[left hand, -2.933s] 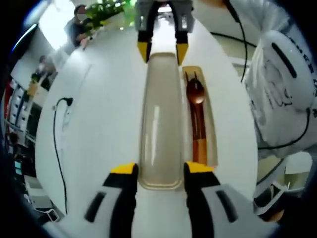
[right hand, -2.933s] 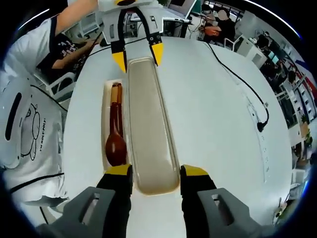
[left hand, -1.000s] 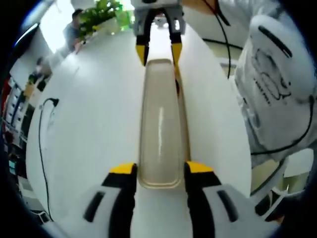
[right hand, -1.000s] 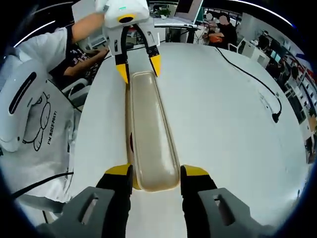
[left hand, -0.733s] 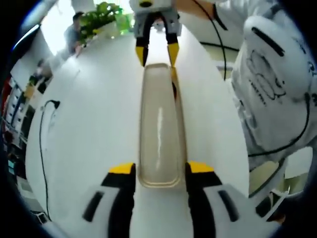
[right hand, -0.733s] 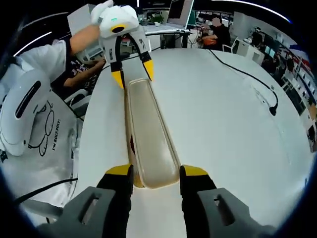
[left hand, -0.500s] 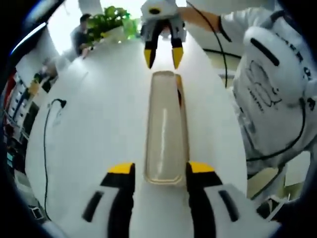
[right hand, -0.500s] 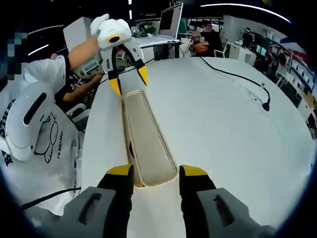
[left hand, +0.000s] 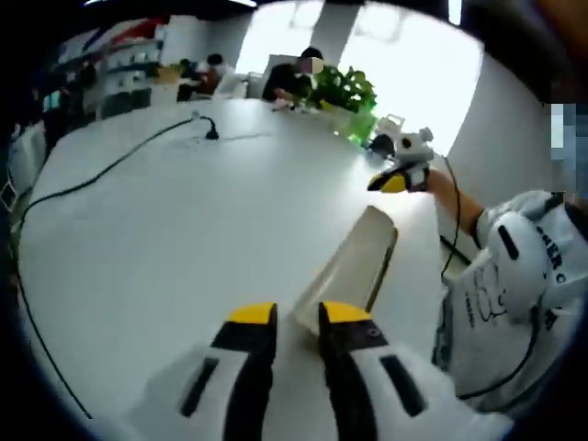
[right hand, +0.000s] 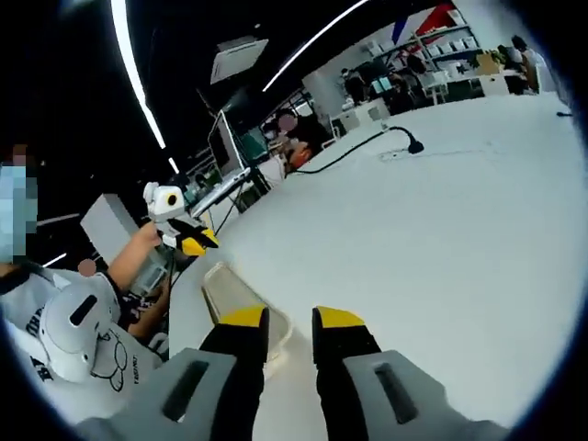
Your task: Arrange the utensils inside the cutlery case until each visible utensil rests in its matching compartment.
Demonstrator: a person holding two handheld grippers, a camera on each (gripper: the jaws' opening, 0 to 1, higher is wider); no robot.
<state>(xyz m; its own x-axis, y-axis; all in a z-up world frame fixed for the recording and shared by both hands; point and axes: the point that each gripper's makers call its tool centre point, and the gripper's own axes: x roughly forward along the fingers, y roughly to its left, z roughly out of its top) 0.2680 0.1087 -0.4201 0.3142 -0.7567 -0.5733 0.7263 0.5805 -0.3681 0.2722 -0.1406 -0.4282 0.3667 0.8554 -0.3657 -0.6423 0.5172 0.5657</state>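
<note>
**Both claws lifted clear of the closed cutlery case**

My left claw (left hand: 299, 315) has its yellow tips close together with only a thin gap, and nothing is between them. I see it above the near end of the cutlery case (left hand: 351, 264), but I cannot tell if it touches. My right claw (right hand: 289, 319) is the same: tips nearly closed and empty, just beside the case's end (right hand: 241, 300).

The case lies long on the white tabletop (left hand: 165, 230) with its beige lid on, so the utensils inside are hidden from me. It sits near the tabletop edge on the side of the person in the white shirt (left hand: 501, 285). In the left gripper view the right claw is beyond the far end of the case, well apart from it.

On the other side the tabletop is wide and open. A black cable (left hand: 101, 175) runs across it far from the case. Green plants (left hand: 342, 92) stand at the far edge.
</note>
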